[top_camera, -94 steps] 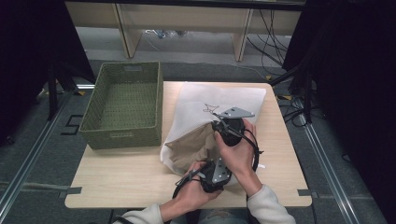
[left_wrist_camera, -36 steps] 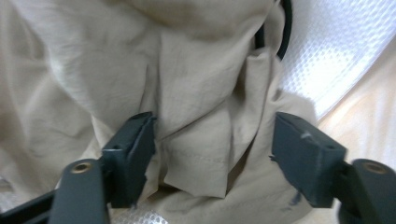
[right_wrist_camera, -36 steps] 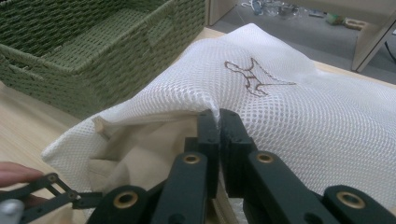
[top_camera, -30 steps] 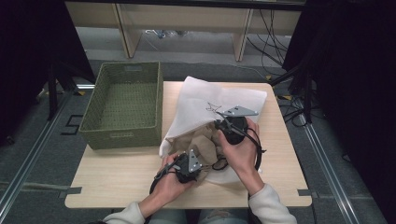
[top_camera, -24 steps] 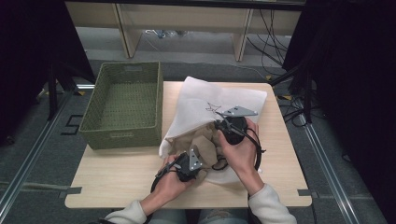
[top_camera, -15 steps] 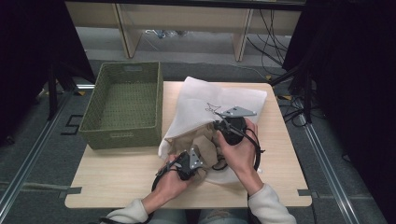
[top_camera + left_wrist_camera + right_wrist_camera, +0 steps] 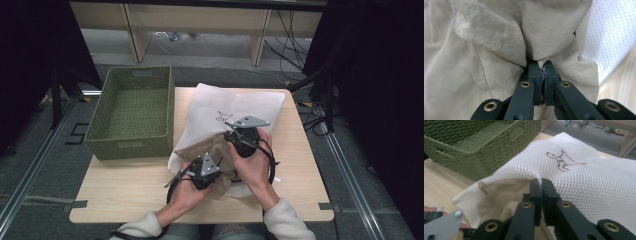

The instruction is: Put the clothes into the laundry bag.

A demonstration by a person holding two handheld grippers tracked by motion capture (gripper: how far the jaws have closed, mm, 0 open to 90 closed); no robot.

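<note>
Beige cloth garment (image 7: 486, 62): soft, limp, light by the look of its creases; bunched at the near middle of the wooden table (image 7: 125, 192), half inside the mouth of the bag. It should drape and slip rather than hold a shape, so a pinch on a thick fold or seam would serve better than a single loose layer.

Left gripper (image 7: 541, 71): jaws have just been closing and now stand together on a fold of the beige cloth, which puckers around the tips.

Right gripper (image 7: 541, 185): jaws pressed together on the upper rim of the bag's opening, holding it up off the cloth.

White mesh laundry bag (image 7: 584, 185): thin, flexible netting with a small brown embroidered motif; lies flat across the right half of the table, mouth toward the person. Likely to stretch and snag; the hemmed rim seems the firmest hold.

Green woven basket (image 7: 132, 112): stiff, open-topped, at the table's far left, just beside the bag.

Hard to make out: how much of the garment is within the bag, what garment it is, and the zip or closure of the bag.
</note>
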